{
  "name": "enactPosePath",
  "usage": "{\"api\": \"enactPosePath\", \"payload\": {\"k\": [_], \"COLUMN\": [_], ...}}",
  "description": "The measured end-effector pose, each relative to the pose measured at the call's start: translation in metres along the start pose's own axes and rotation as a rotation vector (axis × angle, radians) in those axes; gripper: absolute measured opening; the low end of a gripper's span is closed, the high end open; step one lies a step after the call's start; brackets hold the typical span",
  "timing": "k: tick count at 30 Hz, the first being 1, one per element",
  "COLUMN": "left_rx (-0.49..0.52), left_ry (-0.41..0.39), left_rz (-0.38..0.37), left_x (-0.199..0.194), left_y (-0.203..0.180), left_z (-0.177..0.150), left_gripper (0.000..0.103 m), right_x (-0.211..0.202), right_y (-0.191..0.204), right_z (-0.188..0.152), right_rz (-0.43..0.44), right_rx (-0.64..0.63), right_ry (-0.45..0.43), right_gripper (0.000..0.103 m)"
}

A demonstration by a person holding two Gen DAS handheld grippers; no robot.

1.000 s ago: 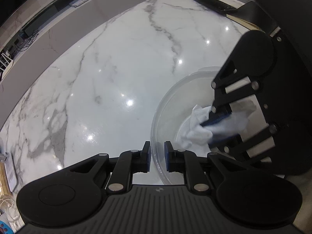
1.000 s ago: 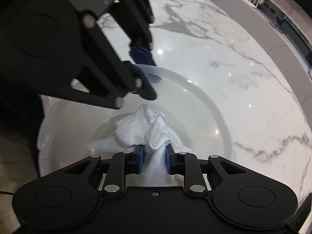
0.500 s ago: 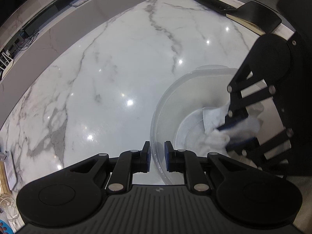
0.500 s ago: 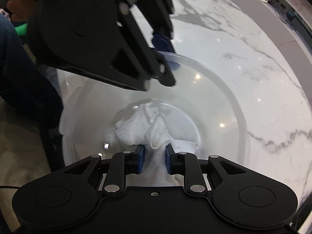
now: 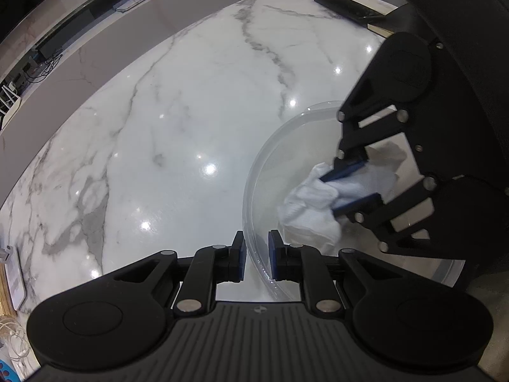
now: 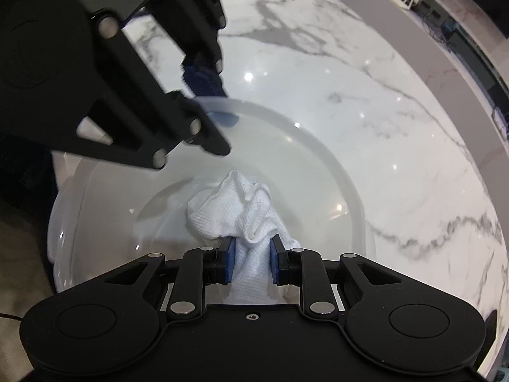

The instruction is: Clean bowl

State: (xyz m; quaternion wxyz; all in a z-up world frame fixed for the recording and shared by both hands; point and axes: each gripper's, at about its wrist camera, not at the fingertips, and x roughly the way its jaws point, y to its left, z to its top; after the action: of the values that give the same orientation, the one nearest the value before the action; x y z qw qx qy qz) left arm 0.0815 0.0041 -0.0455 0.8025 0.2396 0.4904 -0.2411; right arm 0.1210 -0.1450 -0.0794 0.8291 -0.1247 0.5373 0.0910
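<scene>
A clear plastic bowl [image 5: 270,146] [image 6: 321,146] stands on the white marble table [image 5: 191,102]. My left gripper [image 5: 257,256] is shut on the bowl's near rim, one pad on each side of the wall. In the right wrist view the same gripper [image 6: 210,102] clamps the far rim. My right gripper [image 6: 251,262] [image 5: 350,187] reaches down into the bowl and is shut on a crumpled white cloth [image 6: 235,203] [image 5: 311,203], which presses against the bowl's bottom.
A dark phone [image 5: 346,6] and a dark flat thing lie at the table's far right edge. A low cabinet with cables [image 5: 41,60] runs behind the table. The marble [image 6: 366,79] spreads wide beyond the bowl.
The right gripper with the cloth swept right across the bowl's bottom half a second ago, then came back left toward the left gripper. The left gripper held its grip on the rim.
</scene>
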Motion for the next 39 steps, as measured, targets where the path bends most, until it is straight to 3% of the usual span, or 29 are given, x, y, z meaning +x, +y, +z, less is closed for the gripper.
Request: {"api": "enactPosePath", "payload": {"k": [11, 21, 23, 31, 39], "left_rx": [-0.008, -0.003, -0.001, -0.002, -0.005], "left_ry": [-0.003, 0.001, 0.001, 0.002, 0.005], "left_rz": [-0.013, -0.002, 0.0, 0.001, 0.005], "left_x": [0.001, 0.002, 0.002, 0.0, 0.005], "left_y": [0.002, -0.002, -0.003, -0.003, 0.001], "left_z": [0.0, 0.0, 0.0, -0.001, -0.002], "left_gripper": [0.013, 0.013, 0.013, 0.013, 0.013], "right_x": [-0.004, -0.012, -0.015, -0.023, -0.029], "right_y": [0.006, 0.015, 0.018, 0.026, 0.025], "right_z": [0.003, 0.003, 0.002, 0.0, -0.003], "right_rz": [0.039, 0.192, 0.237, 0.288, 0.257], "right_rx": [-0.053, -0.058, -0.054, -0.073, -0.049], "right_ry": [-0.08, -0.102, -0.1, -0.041, 0.037], "right_gripper": [0.019, 0.02, 0.019, 0.02, 0.02]}}
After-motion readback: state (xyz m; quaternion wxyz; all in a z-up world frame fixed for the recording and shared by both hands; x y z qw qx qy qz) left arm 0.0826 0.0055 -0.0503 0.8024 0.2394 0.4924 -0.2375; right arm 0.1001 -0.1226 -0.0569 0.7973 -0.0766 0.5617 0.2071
